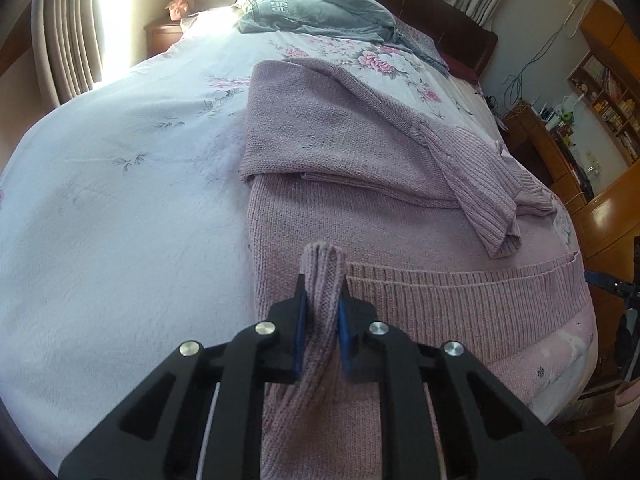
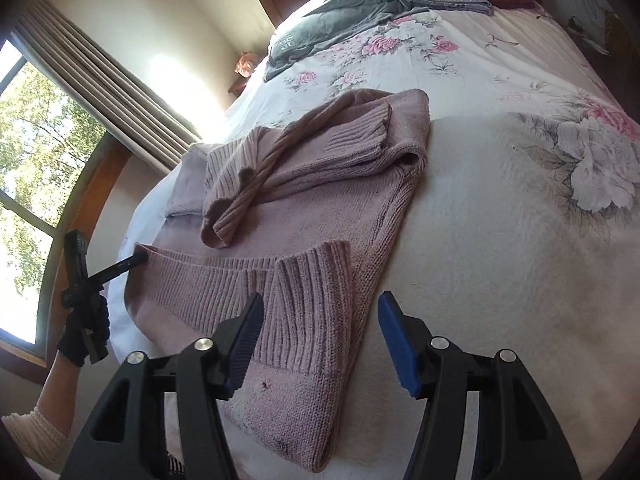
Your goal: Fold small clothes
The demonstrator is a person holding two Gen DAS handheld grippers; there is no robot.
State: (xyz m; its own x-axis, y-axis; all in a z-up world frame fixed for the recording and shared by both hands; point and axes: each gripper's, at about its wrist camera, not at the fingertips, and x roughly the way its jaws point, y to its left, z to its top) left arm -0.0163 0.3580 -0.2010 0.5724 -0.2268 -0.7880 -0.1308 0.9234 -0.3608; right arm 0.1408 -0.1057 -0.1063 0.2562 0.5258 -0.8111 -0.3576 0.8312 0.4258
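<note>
You're mid-fold on the pink knit sweater (image 1: pixel 360 152), which lies flat on the bed (image 1: pixel 120 200) and fills the centre and right of the left wrist frame; both sleeves look already crossed over the chest, one ribbed cuff (image 1: pixel 500 232) resting right of centre; your left gripper (image 1: pixel 322 312) has its jaws clamped on a bunched piece of the ribbed hem at lower centre, cloth pinched between the blue pads; your right gripper (image 2: pixel 318 340) has its jaws wide apart at the bottom of the right wrist frame, with the turned-over hem corner (image 2: pixel 312 304) lying between and just beyond them, so it grips nothing; in that view the left gripper shows at the left edge biting the hem's other end; my read: this is the bottom-up fold, left side secured, right side not yet; next move calls for you to close the right jaws on that hem corner, then lift both ends together and carry the hem toward the collar, keeping it level so the sleeves don't slide off; the knit is soft and will sag between grips; the bed has a white floral cover; a grey garment (image 1: pixel 312 12) sits at upper centre near the dark wood headboard; curtains (image 1: pixel 68 40) and bright window at upper left; wooden shelves (image 1: pixel 608 92) at the right edge.
</note>
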